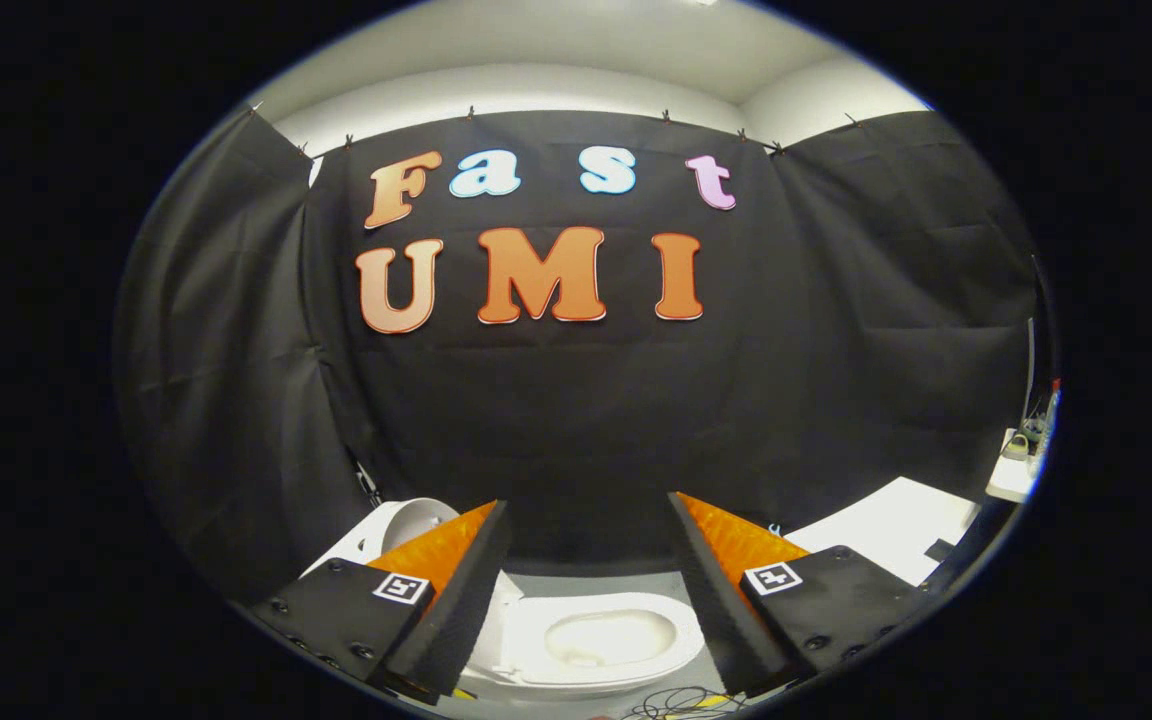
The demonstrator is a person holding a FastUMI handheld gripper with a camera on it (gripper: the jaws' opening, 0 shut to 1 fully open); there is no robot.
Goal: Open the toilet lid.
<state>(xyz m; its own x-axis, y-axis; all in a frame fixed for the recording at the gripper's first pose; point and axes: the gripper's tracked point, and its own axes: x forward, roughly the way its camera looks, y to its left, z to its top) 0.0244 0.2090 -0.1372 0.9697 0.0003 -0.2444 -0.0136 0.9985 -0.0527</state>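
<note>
A white toilet stands low between my fingers, its seat ring [671, 640] and pale bowl [601, 638] in plain sight from above. The white lid [406, 522] is raised and tilted back, partly hidden behind my left finger [456, 590]. My gripper [588, 502] hangs above the toilet, open wide, with nothing between its fingers and no contact with the lid or seat. The right finger [721, 590] sits over the bowl's right side.
Black cloth walls close in the booth behind and on both sides. A white flat surface [891, 528] lies beyond my right finger, with a small white shelf of items [1019, 468] further right. Loose cables [686, 704] lie on the grey floor [596, 583] in front of the toilet.
</note>
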